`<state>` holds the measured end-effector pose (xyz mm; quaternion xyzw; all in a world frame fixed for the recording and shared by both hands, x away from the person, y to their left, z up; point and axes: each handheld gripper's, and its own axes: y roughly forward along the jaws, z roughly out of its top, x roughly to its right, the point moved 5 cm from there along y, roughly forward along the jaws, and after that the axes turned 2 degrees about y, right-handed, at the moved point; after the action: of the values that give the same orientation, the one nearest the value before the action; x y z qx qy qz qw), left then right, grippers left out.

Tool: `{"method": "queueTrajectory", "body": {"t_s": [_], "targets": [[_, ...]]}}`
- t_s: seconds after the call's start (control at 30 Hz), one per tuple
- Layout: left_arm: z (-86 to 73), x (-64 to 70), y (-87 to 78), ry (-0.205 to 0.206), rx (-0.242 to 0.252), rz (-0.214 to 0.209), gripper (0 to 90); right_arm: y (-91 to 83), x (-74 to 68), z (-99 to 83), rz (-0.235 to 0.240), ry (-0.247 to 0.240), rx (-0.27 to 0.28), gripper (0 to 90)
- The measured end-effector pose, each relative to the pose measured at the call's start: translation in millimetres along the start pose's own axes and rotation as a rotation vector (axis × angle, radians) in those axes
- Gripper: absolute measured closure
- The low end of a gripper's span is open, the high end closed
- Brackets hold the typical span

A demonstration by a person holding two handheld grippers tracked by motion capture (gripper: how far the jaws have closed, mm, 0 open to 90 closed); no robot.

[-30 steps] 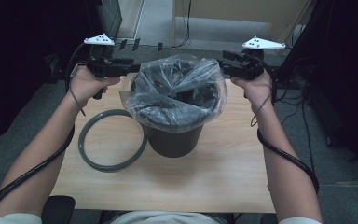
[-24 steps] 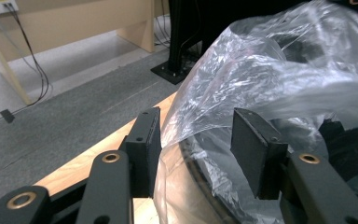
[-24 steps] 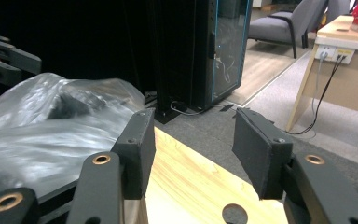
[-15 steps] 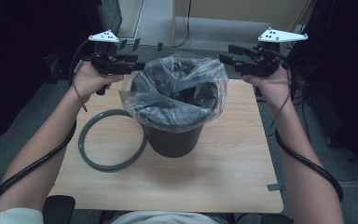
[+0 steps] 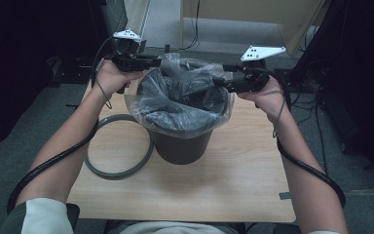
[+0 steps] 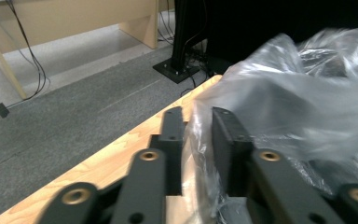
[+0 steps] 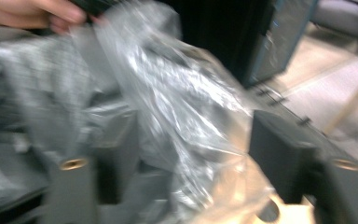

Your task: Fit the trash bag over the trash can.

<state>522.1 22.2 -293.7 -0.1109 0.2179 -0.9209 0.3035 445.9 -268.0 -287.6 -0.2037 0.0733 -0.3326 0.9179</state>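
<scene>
Clear plastic bag (image 5: 175,105), seemingly dark grey bin (image 5: 182,144), grey ring (image 5: 119,168).

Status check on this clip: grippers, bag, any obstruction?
Left hand-held gripper shut on plastic bag. Right hand-held gripper open around it. Grey ring lies beside bin.

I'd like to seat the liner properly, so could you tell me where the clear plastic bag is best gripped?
Probably pinch the clear plastic bag by its loose film overhanging the dark bin rim, from outside at opposite sides; the film there is free and thin enough to pinch. The left gripper already holds such a fold.
</scene>
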Motion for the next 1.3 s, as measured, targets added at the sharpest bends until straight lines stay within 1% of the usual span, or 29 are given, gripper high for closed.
{"method": "queueTrajectory", "body": {"t_s": [0.03,0.07,0.1,0.13,0.17,0.2,0.27,0.33,0.37,0.43,0.5,0.57,0.6,0.63,0.67,0.73,0.8,0.87,0.9,0.93,0.97,1.0,1.03,1.07,1.17,1.23,1.27,1.3], "targets": [[0.5,-0.2,1.4,0.01,-0.009,0.003,80.2,3.6,5.2,-2.0,-0.019,0.01,-0.006,50.9],[1.3,-0.9,2.9,0.018,-0.013,0.006,82.1,6.7,10.0,-3.7,-0.036,0.03,-0.009,59.4],[2.3,-2.3,4.1,0.02,-0.021,0.011,84.6,9.4,14.0,-5.4,-0.034,0.059,-0.017,69.8],[3.8,-4.4,5.5,0.018,-0.019,0.02,86.2,12.1,17.5,-6.9,-0.041,0.083,-0.02,73.6],[5.2,-6.8,6.9,0.005,-0.016,0.023,87.0,14.9,20.9,-8.1,-0.045,0.098,-0.022,80.7],[6.2,-9.4,8.5,-0.005,-0.015,0.025,87.5,16.5,23.5,-8.4,-0.043,0.12,-0.013,84.5],[6.8,-14.1,12.8,-0.022,-0.018,0.035,88.1,20.0,28.4,-9.8,-0.059,0.145,-0.011,86.1],[5.6,-17.8,17.8,-0.026,-0.027,0.051,88.7,23.7,33.4,-12.4,-0.077,0.165,-0.002,84.5],[4.6,-18.7,20.6,-0.036,-0.029,0.054,88.9,24.9,35.8,-14.0,-0.096,0.169,-0.001,83.8],[1.1,-19.5,25.6,-0.034,-0.042,0.059,89.3,28.2,37.8,-17.6,-0.093,0.196,0.002,80.0],[-3.8,-20.2,30.8,-0.038,-0.056,0.063,89.3,31.7,38.4,-22.6,-0.093,0.198,-0.009,76.6],[-10.1,-20.3,35.5,-0.038,-0.068,0.062,89.4,33.9,37.1,-27.1,-0.084,0.203,-0.018,79.3],[-13.3,-20.8,37.3,-0.043,-0.076,0.061,89.5,34.9,35.7,-29.0,-0.077,0.198,-0.024,80.9],[-15.2,-21.8,38.0,-0.05,-0.076,0.063,89.7,35.2,34.3,-30.1,-0.069,0.202,-0.019,83.7],[-18.1,-22.8,38.5,-0.062,-0.075,0.056,89.7,34.9,33.5,-30.4,-0.06,0.21,-0.017,84.4],[-21.0,-22.7,38.1,-0.074,-0.073,0.047,89.6,33.8,32.6,-30.4,-0.064,0.206,-0.022,84.2],[-22.5,-22.8,35.0,-0.066,-0.069,0.041,89.2,32.6,32.2,-29.9,-0.073,0.192,-0.034,82.7],[-21.2,-25.5,28.8,-0.064,-0.058,0.042,84.6,30.6,32.2,-29.2,-0.086,0.175,-0.041,76.6],[-19.8,-26.7,26.0,-0.059,-0.047,0.047,75.2,26.3,34.2,-26.7,-0.107,0.164,-0.02,66.9],[-17.8,-28.1,22.8,-0.051,-0.033,0.055,70.3,23.5,35.6,-24.6,-0.112,0.168,0.002,63.9],[-14.8,-29.9,18.0,-0.051,-0.014,0.059,68.6,20.0,36.5,-22.3,-0.115,0.177,0.023,62.6],[-11.7,-31.2,13.2,-0.06,0.002,0.053,67.2,15.5,37.7,-19.1,-0.117,0.186,0.049,60.6],[-8.9,-31.7,8.7,-0.065,0.014,0.048,65.5,11.6,38.1,-15.9,-0.116,0.192,0.066,58.4],[-6.4,-31.5,4.4,-0.063,0.024,0.042,63.6,8.2,36.9,-12.7,-0.104,0.191,0.078,57.3],[-0.4,-26.2,-6.8,-0.038,0.039,0.023,59.2,-0.3,30.0,-2.5,-0.085,0.166,0.099,53.2],[1.6,-20.5,-12.2,-0.031,0.034,-0.001,56.0,-3.5,24.3,3.4,-0.053,0.162,0.108,51.7],[1.7,-17.1,-14.4,-0.02,0.03,-0.013,55.3,-4.6,21.3,5.4,-0.047,0.154,0.107,51.6],[1.5,-14.3,-15.8,-0.014,0.024,-0.018,53.8,-4.8,18.8,6.3,-0.039,0.151,0.096,52.5]]}}
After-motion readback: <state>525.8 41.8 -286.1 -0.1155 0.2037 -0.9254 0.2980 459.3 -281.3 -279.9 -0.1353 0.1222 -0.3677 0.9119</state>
